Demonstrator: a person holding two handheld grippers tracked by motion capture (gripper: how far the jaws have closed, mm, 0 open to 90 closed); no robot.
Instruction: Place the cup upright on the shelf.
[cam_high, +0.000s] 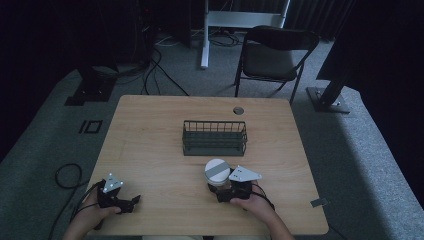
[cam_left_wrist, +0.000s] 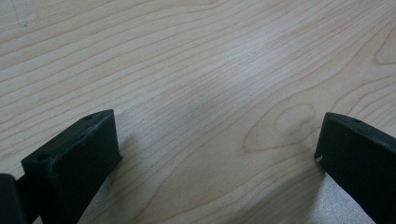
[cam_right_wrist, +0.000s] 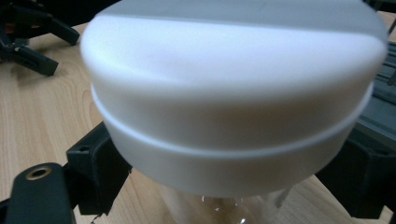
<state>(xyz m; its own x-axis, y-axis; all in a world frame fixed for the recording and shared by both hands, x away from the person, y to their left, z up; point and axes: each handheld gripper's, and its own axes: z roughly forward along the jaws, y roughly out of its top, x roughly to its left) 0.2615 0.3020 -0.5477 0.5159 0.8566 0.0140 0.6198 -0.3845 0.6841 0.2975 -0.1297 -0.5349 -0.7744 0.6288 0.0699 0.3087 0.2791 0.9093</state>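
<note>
The jar (cam_high: 218, 174) stands upright on the wooden table (cam_high: 150, 145), near the front edge and right of centre. It has a clear glass body and a wide white lid (cam_right_wrist: 233, 93) with a grey band across the top. In the right gripper view the lid overhangs the glass body (cam_right_wrist: 224, 205), which sits between the two black jaws.

The right gripper (cam_high: 223, 192) grasps the jar: one jaw stands at each side of the glass body below the lid. The person's right hand (cam_high: 252, 204) holds this gripper from the front edge of the table. A grey three-cornered plate (cam_high: 244, 174) sits on top of it, just beside the lid.

A dark wire basket (cam_high: 214, 138) stands at the middle of the table, just behind the jar and apart from it. A round grommet hole (cam_high: 238, 110) lies near the far edge.

The left gripper (cam_high: 131, 202) rests at the front left of the table, well apart from the jar, held by the left hand (cam_high: 100, 212). In the left gripper view its jaws are spread wide over bare wood, with nothing between them.

A folding chair (cam_high: 275, 55) stands on the grey floor beyond the table.
</note>
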